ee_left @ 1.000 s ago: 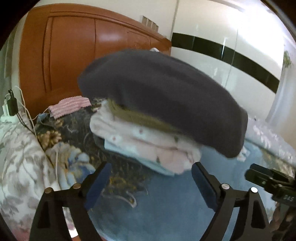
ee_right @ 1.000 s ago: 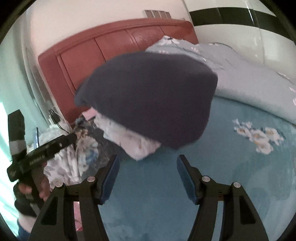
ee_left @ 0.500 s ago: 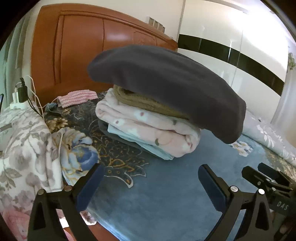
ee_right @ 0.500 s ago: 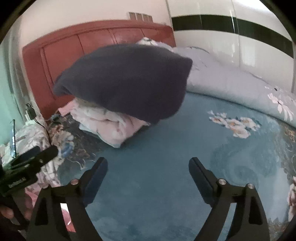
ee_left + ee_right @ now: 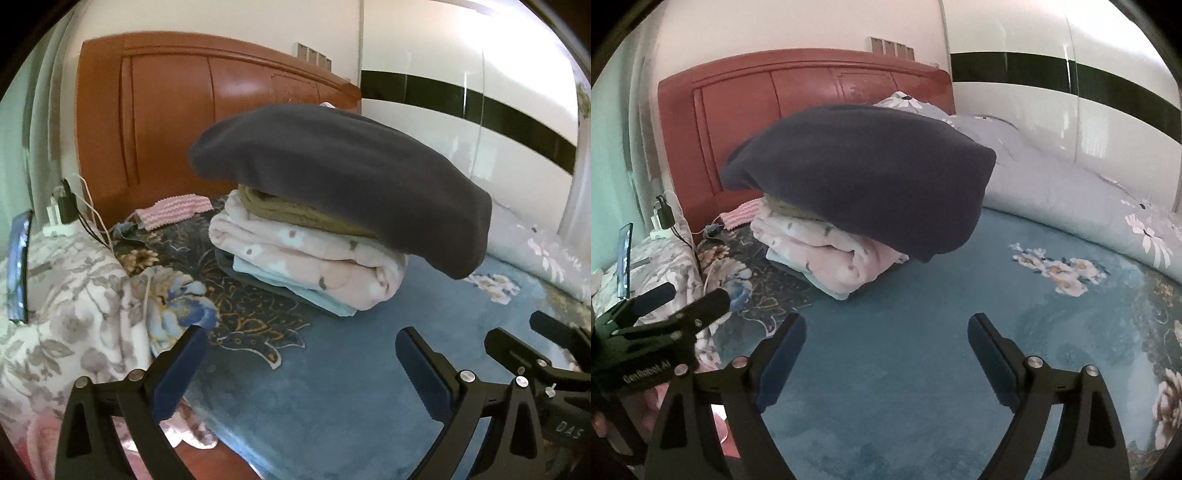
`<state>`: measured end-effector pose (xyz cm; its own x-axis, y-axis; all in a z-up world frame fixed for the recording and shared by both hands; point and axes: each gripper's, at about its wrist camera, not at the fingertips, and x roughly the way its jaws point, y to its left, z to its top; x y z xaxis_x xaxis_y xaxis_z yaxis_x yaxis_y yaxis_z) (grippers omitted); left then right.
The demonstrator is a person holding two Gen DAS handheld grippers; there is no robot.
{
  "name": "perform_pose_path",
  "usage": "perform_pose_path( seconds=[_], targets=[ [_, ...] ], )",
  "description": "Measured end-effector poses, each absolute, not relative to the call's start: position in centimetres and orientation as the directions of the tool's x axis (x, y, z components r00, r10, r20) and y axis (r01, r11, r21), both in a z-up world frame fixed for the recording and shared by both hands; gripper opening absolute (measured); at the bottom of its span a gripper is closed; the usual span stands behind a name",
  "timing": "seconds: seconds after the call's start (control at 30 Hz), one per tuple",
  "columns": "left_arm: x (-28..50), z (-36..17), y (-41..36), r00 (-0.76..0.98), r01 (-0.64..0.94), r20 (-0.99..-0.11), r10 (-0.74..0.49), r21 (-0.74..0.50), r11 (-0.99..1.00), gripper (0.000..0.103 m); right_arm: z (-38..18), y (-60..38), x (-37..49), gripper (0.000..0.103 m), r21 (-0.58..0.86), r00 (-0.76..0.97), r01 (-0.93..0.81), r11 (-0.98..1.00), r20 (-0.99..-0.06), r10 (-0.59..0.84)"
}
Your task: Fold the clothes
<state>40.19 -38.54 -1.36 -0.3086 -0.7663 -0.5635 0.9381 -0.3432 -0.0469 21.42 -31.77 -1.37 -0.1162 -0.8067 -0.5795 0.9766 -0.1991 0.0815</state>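
Bedroom scene: a bed covered in a teal-blue floral bedspread (image 5: 905,369) with a reddish-brown wooden headboard (image 5: 177,122) at the far end and a glossy white wardrobe with a black stripe (image 5: 461,99) off to the side.

Starting close in: the left gripper (image 5: 295,373) is spread wide with nothing between its blue pads, just hovering over bare bedspread. Same deal with the right gripper (image 5: 886,354), jaws fully apart and empty. Neither one is touching any fabric.

Out in front of both sits the stack of folded clothes (image 5: 306,258), toward the headboard end of the bed and nearer its left side. On top is a dark navy folded fleece garment (image 5: 351,177), which bulges and overhangs the pile on the right. Under it there's an olive-brown knit piece (image 5: 295,214), then a pink floral fleece item (image 5: 306,254), then something pale blue (image 5: 295,291) and a dark layer at the bottom.

Progress-wise, I'd say the navy one is done and parked on the stack. A rumpled floral quilt (image 5: 74,295) is at the left edge and a pale duvet (image 5: 1071,192) along the right, but I can't spot any loose unfolded garment, so this may be about finished. The top piece looks a bit lopsided though.
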Motion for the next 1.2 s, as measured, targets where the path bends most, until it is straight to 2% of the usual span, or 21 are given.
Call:
perform_pose_path(
  seconds=[0.17,0.37,1.2],
  targets=[
    [39.9,-0.5,-36.9,-0.260,0.947,-0.548,-0.795,0.016,-0.321,0.103,-0.8,-31.1,21.8,0.090,0.084,-0.115,0.976,-0.201,-0.584,-0.804],
    [40.1,0.7,-35.8,-0.299,0.939,-0.533,-0.791,-0.019,-0.342,0.103,0.5,-29.8,22.0,0.090,0.087,-0.124,0.974,-0.210,-0.569,-0.813],
    [40.0,3.7,-31.1,-0.306,0.936,-0.528,-0.792,-0.017,-0.350,0.103,3.9,-24.2,22.6,0.090,0.084,-0.149,0.970,-0.227,-0.531,-0.834]
  ],
)
